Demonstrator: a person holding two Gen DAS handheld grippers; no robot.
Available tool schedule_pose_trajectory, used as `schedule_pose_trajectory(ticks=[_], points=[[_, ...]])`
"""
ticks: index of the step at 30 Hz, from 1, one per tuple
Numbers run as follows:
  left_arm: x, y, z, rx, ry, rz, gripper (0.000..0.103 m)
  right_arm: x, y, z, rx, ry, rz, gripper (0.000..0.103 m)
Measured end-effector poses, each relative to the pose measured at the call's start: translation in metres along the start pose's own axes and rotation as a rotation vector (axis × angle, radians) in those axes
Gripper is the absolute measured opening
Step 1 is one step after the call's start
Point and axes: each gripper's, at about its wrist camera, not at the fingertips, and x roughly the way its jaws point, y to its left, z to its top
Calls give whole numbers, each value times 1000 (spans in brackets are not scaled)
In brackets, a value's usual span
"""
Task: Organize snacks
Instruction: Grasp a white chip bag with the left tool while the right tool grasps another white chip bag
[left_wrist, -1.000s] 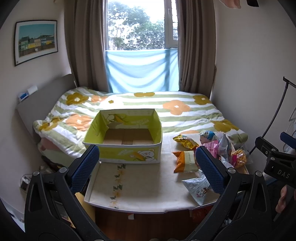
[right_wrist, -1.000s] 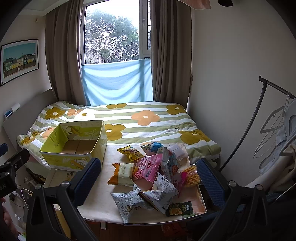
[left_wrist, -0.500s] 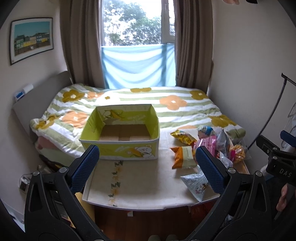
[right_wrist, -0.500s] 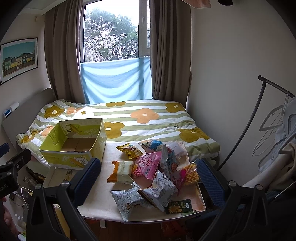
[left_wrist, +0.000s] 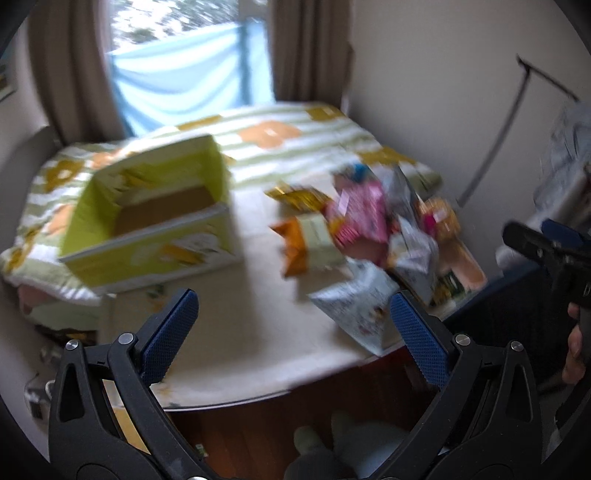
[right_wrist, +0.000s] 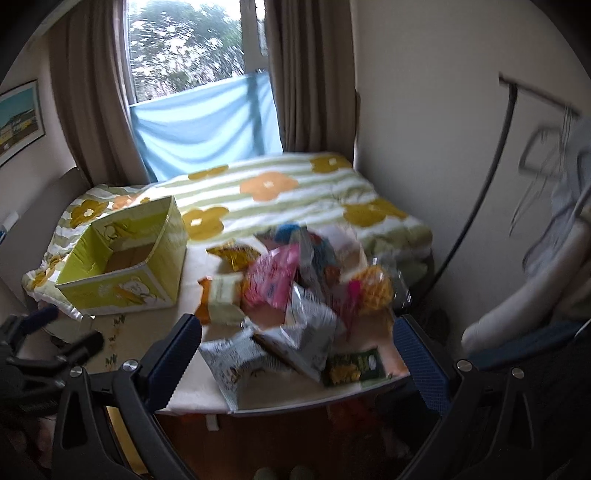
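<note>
An empty yellow-green cardboard box (left_wrist: 147, 225) (right_wrist: 122, 269) stands open on the left of a low cream table (left_wrist: 240, 325) (right_wrist: 192, 384). Several snack packets lie in a heap on the right: an orange and pale green pack (left_wrist: 310, 247) (right_wrist: 221, 299), a pink pack (left_wrist: 362, 218) (right_wrist: 273, 280), a white pack near the front edge (left_wrist: 354, 310) (right_wrist: 236, 362), a small green pack (right_wrist: 354, 365). My left gripper (left_wrist: 291, 328) is open and empty above the table's front edge. My right gripper (right_wrist: 299, 350) is open and empty in front of the heap. Both views are motion-blurred.
A bed with a striped flower quilt (right_wrist: 277, 188) lies behind the table under a window with brown curtains. A black clothes rack (right_wrist: 495, 155) with hangers stands at the right wall. Dark wood floor (left_wrist: 295, 413) shows below the table edge.
Both grippers have tilted down and moved closer to the table, swinging rightward toward the snack heap. Both stay open and empty. Nothing on the table has moved.
</note>
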Motion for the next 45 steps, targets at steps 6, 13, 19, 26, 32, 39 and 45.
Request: schedule_pose_trajectory(ticks=[6, 13, 19, 26, 32, 39, 45], points=[[68, -29, -10, 87, 154, -48, 103, 46, -24, -12, 98, 135, 16, 103], [121, -64, -4, 208, 242, -86, 103, 116, -52, -16, 224, 276, 144, 103], [171, -80, 3, 276, 318, -90, 103, 165, -65, -19, 324, 370, 229, 103], [205, -87, 2, 294, 395, -127, 89, 203, -76, -27, 424, 463, 270, 103], [219, -92, -3, 340, 418, -131, 71, 221, -76, -34, 455, 510, 284, 103], [218, -89, -5, 349, 418, -137, 60, 230, -72, -31, 475, 518, 310, 80], [199, -81, -15, 355, 409, -111, 58, 230, -60, -27, 476, 511, 311, 63]])
